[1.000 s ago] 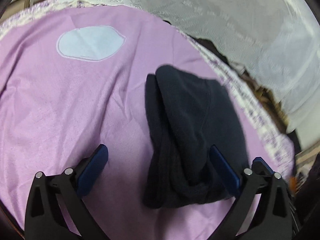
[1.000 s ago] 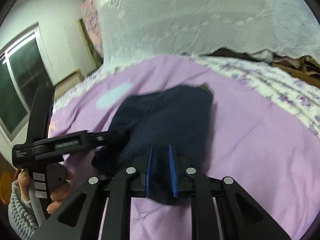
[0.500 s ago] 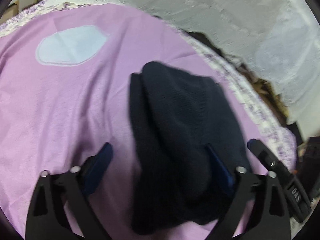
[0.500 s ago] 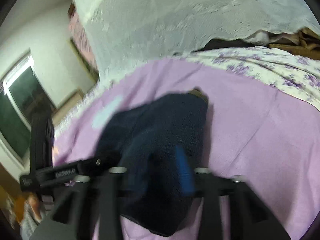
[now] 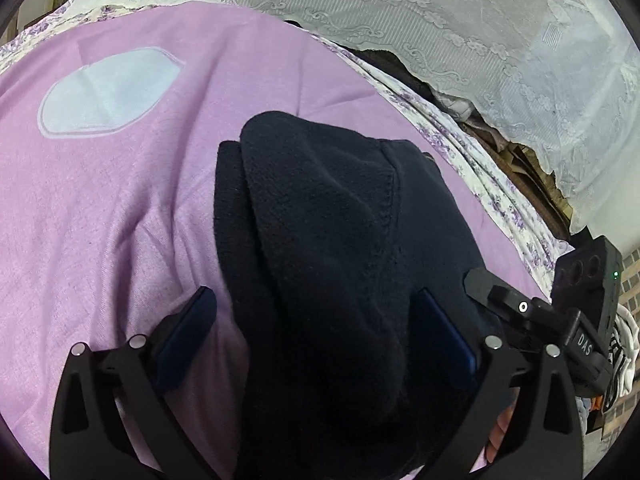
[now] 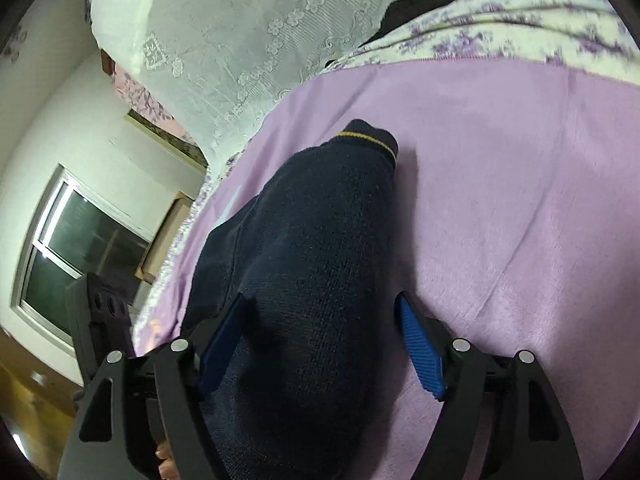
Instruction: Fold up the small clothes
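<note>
A folded dark navy knit garment [image 5: 328, 240] lies on the purple bedspread [image 5: 100, 220]; it also shows in the right wrist view [image 6: 316, 264], with a yellow-striped cuff at its far end. My left gripper [image 5: 316, 340] is open, its blue pads on either side of the garment's near end. My right gripper [image 6: 320, 344] is open too, straddling the garment's near end from the other side. The right gripper's body [image 5: 560, 320] shows at the right of the left wrist view. The garment's near edge is hidden under the jaws.
A pale blue oval patch [image 5: 108, 92] sits on the bedspread at the far left. A white lace cover [image 5: 460, 20] and a floral sheet [image 5: 500, 192] lie behind. A window [image 6: 80, 252] and wall are at the left.
My right gripper, shut on the garment a second ago, has opened. Both grippers have moved closer over the garment's near end, which now fills more of each view.
</note>
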